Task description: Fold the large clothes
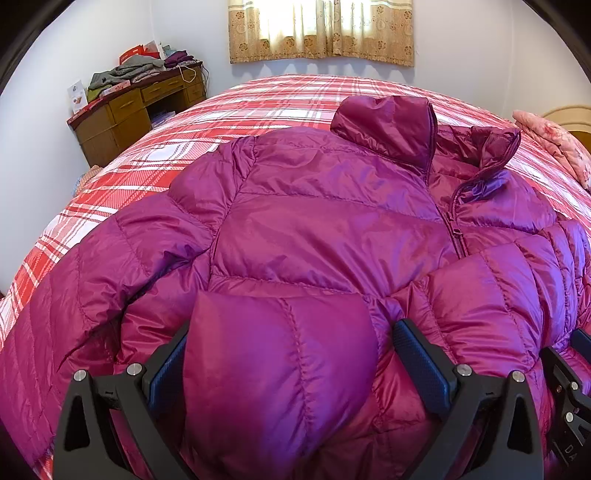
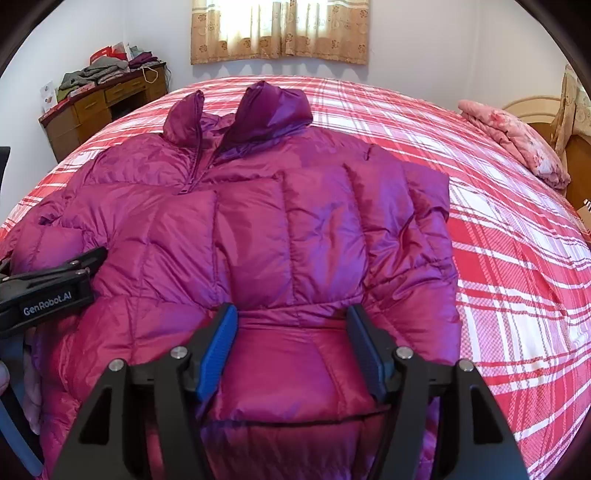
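A magenta puffer jacket point(image 1: 325, 221) lies front up on the red plaid bed point(image 1: 147, 162), collar toward the far wall. Its right sleeve is folded across the chest in the right wrist view point(image 2: 295, 221). My left gripper point(image 1: 291, 332) stands open over the jacket's near hem, with a puffed fold of fabric between its fingers. My right gripper point(image 2: 291, 325) is open too, with the hem bulging between its blue pads point(image 2: 218, 350). The left gripper's side shows at the left of the right wrist view point(image 2: 51, 288). The right gripper's edge shows at the right of the left wrist view point(image 1: 569, 376).
A wooden desk point(image 1: 136, 110) piled with clothes stands at the back left. A folded pink floral quilt point(image 2: 517, 136) lies at the bed's right by the headboard. A curtained window point(image 2: 280, 29) is on the far wall.
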`<state>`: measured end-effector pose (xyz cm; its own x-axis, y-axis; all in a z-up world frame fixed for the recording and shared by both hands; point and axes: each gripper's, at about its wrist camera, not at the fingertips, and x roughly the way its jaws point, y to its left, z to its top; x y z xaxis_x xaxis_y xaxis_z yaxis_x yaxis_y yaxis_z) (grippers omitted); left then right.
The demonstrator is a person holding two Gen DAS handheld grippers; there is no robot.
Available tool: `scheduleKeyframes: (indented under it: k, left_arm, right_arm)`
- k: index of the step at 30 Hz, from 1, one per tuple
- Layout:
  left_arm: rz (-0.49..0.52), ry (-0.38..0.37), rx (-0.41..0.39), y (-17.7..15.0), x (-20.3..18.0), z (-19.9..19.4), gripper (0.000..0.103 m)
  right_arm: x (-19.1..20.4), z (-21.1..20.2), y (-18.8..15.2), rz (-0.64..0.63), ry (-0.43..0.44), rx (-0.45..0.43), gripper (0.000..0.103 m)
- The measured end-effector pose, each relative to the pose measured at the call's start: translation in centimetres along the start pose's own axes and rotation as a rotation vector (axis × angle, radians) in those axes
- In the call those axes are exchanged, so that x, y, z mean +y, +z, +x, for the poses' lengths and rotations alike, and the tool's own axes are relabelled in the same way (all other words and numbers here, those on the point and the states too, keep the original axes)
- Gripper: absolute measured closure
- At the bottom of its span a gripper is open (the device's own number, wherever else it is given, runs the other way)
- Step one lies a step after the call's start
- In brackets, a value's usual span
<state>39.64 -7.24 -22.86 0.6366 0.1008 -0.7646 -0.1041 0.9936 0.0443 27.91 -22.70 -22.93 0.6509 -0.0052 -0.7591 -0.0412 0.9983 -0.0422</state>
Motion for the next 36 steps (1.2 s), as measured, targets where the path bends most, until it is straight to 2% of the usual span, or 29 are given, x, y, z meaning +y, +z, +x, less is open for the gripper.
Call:
scheduleKeyframes:
  k: [9, 18, 20, 22, 23, 25, 26, 29, 33, 36]
  left_arm:
    - [0.017, 0.020, -0.004, -0.1, -0.1, -0.2, 0.001]
    - [0.008, -0.012, 0.014, 0.0, 0.5, -0.2, 0.001]
    - [0.048, -0.038, 0.025, 0.2, 0.9, -0.9, 0.001]
    - [0.086, -0.025, -0.001, 0.4, 2.2, -2.9, 0.001]
    - [0.081, -0.033, -0.034, 0.4, 3.6, -4.4, 0.001]
    - [0.063, -0.066, -0.092, -0.3, 7.3, -7.4, 0.001]
    - [0.059, -0.058, -0.106, -0.7, 9.0, -8.3, 0.001]
    - [0.043, 0.075, -0.086, -3.2, 15.8, -9.8, 0.001]
    - [-0.073, 0.177, -0.028, -7.5, 24.5, -10.6, 0.001]
    - [-0.116, 0.231, -0.017, -10.1, 28.3, -11.3, 0.001]
  right_arm:
    - [-0.1, 0.1, 0.1, 0.007, 0.005, -0.002, 0.037]
    - [0.0, 0.1, 0.0, 0.007, 0.003, -0.003, 0.037]
    - [-0.2, 0.0, 0.1, 0.015, 0.018, -0.001, 0.035]
    - [-0.9, -0.8, 0.1, 0.031, 0.063, -0.007, 0.032]
    - [-1.2, -1.7, -0.1, 0.040, 0.063, -0.024, 0.029]
    - [-1.8, -3.8, -0.9, 0.061, 0.058, -0.076, 0.018]
    - [-2.0, -4.8, -1.3, 0.066, 0.069, -0.097, 0.012]
    - [-2.1, -6.8, -2.8, 0.051, 0.071, -0.108, 0.011]
    - [-1.7, -8.4, -4.4, 0.040, 0.081, -0.127, 0.011]
    - [-0.7, -9.1, -4.6, 0.018, 0.087, -0.152, 0.011]
